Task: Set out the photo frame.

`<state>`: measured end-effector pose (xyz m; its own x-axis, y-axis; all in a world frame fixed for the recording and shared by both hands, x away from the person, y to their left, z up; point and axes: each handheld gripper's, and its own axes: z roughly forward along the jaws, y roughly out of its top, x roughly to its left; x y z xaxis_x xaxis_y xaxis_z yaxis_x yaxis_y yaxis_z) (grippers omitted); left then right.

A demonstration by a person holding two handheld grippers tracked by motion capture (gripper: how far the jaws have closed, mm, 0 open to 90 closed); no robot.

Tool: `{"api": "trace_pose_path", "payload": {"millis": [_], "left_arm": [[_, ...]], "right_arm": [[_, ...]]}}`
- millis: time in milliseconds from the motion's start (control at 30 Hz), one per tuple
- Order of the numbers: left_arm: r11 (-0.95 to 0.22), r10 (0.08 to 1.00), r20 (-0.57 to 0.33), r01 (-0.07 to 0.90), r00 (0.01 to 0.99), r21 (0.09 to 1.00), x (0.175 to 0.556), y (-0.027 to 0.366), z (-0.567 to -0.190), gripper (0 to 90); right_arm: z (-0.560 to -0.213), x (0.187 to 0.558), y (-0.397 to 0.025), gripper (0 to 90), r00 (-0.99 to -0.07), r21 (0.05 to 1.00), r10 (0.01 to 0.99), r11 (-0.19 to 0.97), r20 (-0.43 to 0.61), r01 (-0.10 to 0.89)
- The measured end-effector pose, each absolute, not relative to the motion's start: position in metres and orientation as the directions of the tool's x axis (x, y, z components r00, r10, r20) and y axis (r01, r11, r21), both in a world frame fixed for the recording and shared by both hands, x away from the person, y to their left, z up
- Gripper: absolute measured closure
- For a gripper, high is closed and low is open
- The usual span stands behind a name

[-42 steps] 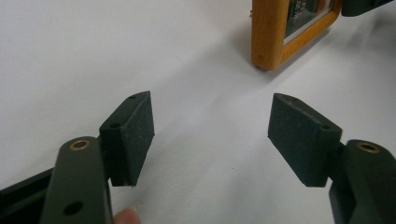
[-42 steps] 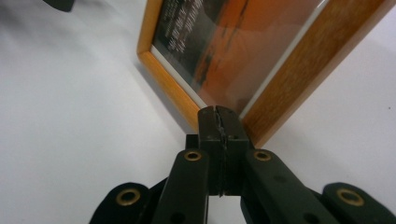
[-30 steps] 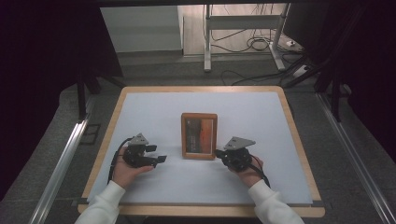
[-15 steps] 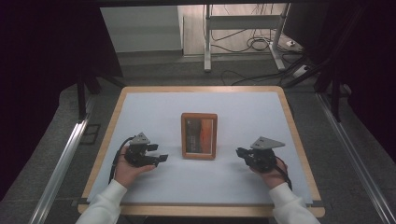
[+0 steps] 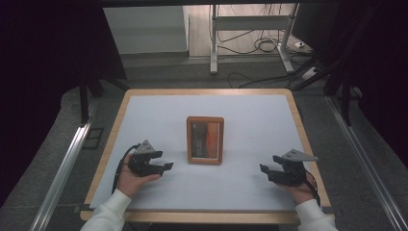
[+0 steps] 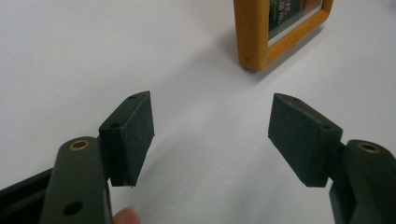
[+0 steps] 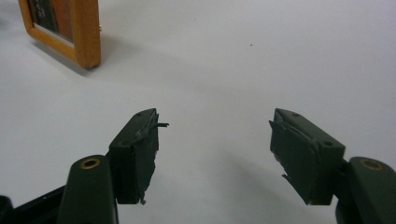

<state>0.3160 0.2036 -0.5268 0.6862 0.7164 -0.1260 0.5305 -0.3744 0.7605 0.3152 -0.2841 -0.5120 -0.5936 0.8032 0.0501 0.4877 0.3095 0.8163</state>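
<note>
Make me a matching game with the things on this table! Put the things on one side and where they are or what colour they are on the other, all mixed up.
Things:
1. small wooden picture frame
2. left gripper
3. right gripper
4. white table mat

Places and colours:
A. black, open, near the table's right front corner
B. pale, covers the tabletop inside a wooden border
C. orange-brown, lies flat in the middle
D. black, open, close to the frame's lower left corner

Pairs: 1-C, 2-D, 3-A, 4-B
</note>
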Motion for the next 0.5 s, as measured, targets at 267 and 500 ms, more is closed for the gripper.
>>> {"api": "trace_pose_path", "payload": {"millis": [267, 500], "left_arm": [[-0.373, 0.719, -0.126, 0.532, 0.683, 0.760, 0.3162, 0.2054, -0.5289, 30.2], [-0.359, 0.729, -0.130, 0.537, 0.673, 0.763, 0.3172, 0.2079, -0.5290, 30.0]], "right_arm": [[-0.5124, 0.3160, -0.2810, 32.2, -0.609, 0.822, 0.792, 0.324, 0.035, 0.468], [-0.5094, 0.3181, -0.2803, 27.9, -0.595, 0.836, 0.803, 0.302, 0.037, 0.459]]}}
